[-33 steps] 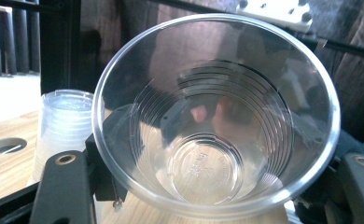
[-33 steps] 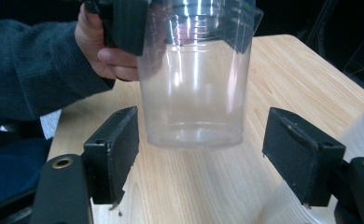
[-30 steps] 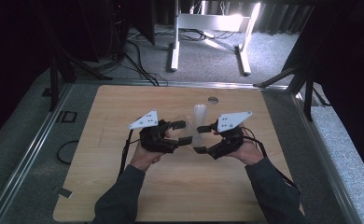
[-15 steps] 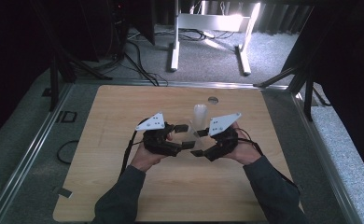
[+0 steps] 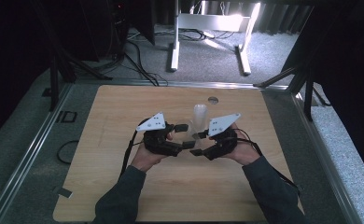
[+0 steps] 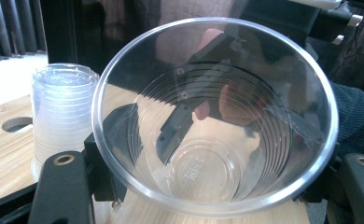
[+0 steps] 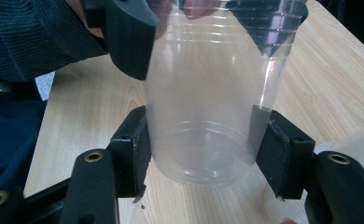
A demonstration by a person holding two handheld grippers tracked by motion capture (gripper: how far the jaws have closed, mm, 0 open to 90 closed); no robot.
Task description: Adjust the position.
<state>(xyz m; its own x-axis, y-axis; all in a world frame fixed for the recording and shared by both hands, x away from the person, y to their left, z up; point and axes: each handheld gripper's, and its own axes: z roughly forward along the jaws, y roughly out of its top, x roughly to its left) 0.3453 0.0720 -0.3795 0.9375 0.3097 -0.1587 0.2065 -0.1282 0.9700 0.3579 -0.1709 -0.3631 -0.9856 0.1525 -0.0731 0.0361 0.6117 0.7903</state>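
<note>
A clear plastic cup (image 6: 213, 116) lies on its side between my two grippers above the middle of the wooden table (image 5: 124, 186). My left gripper (image 6: 213, 172) is shut on it just below the rim, with the cup's mouth facing its camera. My right gripper (image 7: 201, 149) has just been closing its jaws, and its pads (image 7: 136, 149) now touch both sides of the cup (image 7: 203, 93) near its base. In the high view the left gripper (image 5: 185, 135) and right gripper (image 5: 199, 143) meet tip to tip. A stack of clear cups (image 5: 199, 115) stands upright just behind them.
The stack of cups (image 6: 61, 112) is close to the left gripper's far side. A round hole (image 5: 212, 99) sits near the table's far edge. Metal rails frame the table, and cables trail from both grippers towards the person's sleeves.
The right gripper's jaws have come in around the base of the cup that the left gripper holds. Both hands have stayed almost where they were.
</note>
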